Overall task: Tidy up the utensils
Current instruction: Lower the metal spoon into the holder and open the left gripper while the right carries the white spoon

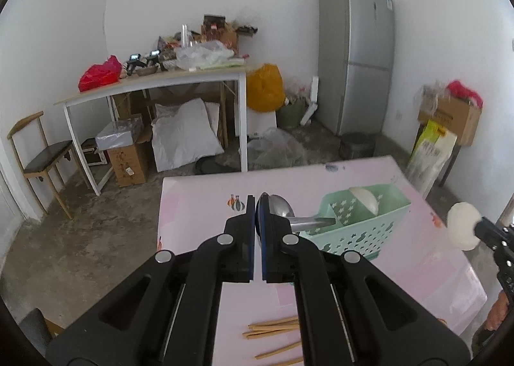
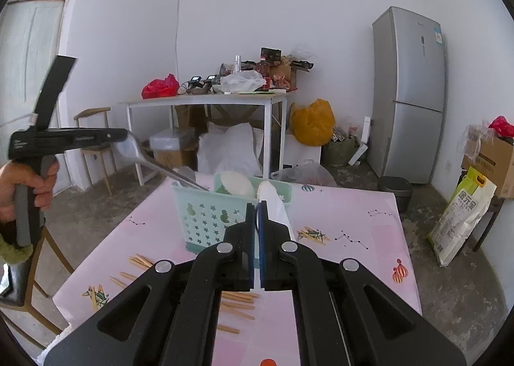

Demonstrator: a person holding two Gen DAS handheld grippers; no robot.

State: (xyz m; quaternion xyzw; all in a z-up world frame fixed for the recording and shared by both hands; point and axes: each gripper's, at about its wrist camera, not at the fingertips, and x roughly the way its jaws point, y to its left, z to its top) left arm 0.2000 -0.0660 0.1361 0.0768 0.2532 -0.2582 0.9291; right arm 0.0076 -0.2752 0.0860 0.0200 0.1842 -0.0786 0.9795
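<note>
My left gripper (image 1: 255, 205) is shut on a metal spoon (image 1: 284, 207), its handle (image 1: 313, 223) pointing into the green star-cut basket (image 1: 359, 228). From the right wrist view the left gripper (image 2: 119, 138) holds that spoon (image 2: 154, 163) slanting down over the basket's left compartment (image 2: 208, 215). My right gripper (image 2: 256, 205) is shut on a white ceramic spoon (image 2: 273, 205), held above the basket's right side; it shows in the left wrist view (image 1: 462, 226). A white spoon (image 2: 236, 184) stands in the basket. Wooden chopsticks (image 2: 237, 305) lie on the pink table (image 2: 353, 253).
A wooden chair (image 2: 38, 269) stands at the table's left edge. Beyond are a cluttered white table (image 2: 205, 102), a grey fridge (image 2: 408, 96), bags and cardboard boxes (image 2: 491, 160) on the concrete floor.
</note>
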